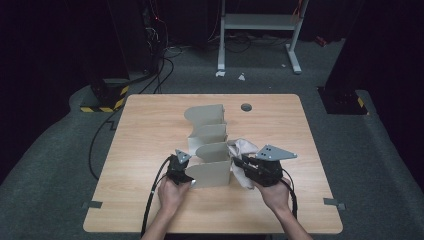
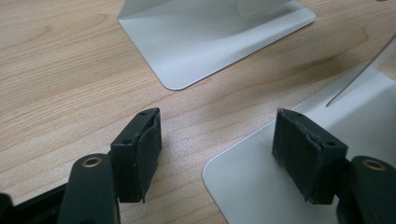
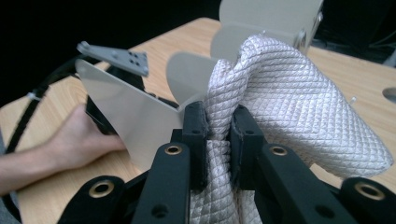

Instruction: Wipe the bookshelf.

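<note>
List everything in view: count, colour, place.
Beige metal divider rack: one, table centre, upright curved plates.
White quilted cloth: one, at the rack's right side, pinched in the right gripper.
Light wooden table: one, with a grey round grommet near its far edge.
Grey metal stand: one, on the floor beyond the table.
Left gripper: black, jaws open, at the rack's left base.
Right gripper: black, shut on the cloth.

Left hand-held gripper (image 2: pixel 217 144) open; right hand-held gripper (image 3: pixel 218 128) clamped
</note>
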### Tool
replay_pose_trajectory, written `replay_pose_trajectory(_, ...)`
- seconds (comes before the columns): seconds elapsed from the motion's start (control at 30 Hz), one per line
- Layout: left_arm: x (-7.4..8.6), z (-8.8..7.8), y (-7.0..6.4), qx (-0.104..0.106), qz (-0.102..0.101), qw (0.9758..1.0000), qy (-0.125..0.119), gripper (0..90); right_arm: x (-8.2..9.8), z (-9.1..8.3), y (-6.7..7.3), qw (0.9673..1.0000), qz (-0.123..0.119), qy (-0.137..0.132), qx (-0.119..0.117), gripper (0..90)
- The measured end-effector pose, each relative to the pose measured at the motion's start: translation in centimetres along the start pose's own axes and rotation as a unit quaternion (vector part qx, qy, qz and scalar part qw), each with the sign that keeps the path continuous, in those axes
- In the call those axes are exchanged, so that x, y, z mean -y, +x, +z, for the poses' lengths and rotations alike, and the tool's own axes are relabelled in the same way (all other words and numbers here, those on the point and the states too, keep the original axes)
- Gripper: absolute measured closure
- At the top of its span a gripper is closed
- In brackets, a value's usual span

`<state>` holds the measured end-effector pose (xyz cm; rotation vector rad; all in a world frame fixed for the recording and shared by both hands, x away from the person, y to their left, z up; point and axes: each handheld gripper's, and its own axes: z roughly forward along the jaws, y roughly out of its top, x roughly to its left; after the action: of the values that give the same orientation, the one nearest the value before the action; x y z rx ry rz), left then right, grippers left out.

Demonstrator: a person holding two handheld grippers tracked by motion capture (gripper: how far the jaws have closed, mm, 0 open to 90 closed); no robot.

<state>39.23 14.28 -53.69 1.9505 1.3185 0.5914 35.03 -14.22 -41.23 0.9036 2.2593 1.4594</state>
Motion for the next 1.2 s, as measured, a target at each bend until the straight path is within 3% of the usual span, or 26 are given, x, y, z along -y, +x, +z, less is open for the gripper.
replay_pose_trajectory(0.13,0.0,0.0,0.0,0.000,0.000,1.0000,0.000,32.8,-0.6,-0.7,0.5,0.9998,-0.004,-0.017,-0.004,79.3)
replay_pose_trajectory(0.23,0.0,0.0,0.0,0.000,-0.001,1.0000,0.000,32.9,-0.6,-0.5,1.0,0.9998,-0.017,-0.008,0.004,79.3)
replay_pose_trajectory(0.37,0.0,0.0,-0.1,-0.003,0.002,1.0000,0.000,32.9,0.7,0.4,0.4,1.0000,0.001,0.002,0.006,79.4)
replay_pose_trajectory(0.47,0.0,0.0,0.0,-0.001,-0.003,1.0000,0.000,32.8,1.4,0.8,0.1,0.9998,0.004,0.015,0.013,79.4)
replay_pose_trajectory(0.5,0.0,0.0,0.0,-0.001,-0.002,1.0000,0.000,32.8,2.5,1.7,-0.3,0.9994,0.018,0.028,0.007,79.4)
replay_pose_trajectory(0.77,0.0,0.0,-0.1,-0.002,-0.003,1.0000,0.000,32.9,6.0,4.8,-1.0,0.9958,0.045,0.079,0.006,79.3)
replay_pose_trajectory(1.0,0.0,-0.1,-0.1,-0.003,-0.004,1.0000,-0.001,33.7,9.0,7.1,-2.1,0.9890,0.079,0.125,0.004,79.4)
replay_pose_trajectory(1.1,0.0,-0.1,-0.1,-0.003,-0.003,1.0000,-0.001,33.9,8.8,7.0,-2.2,0.9893,0.081,0.121,0.001,79.4)
replay_pose_trajectory(1.2,0.0,-0.1,-0.1,-0.002,-0.002,1.0000,-0.001,34.6,7.7,6.1,-2.2,0.9912,0.089,0.096,-0.015,79.4)
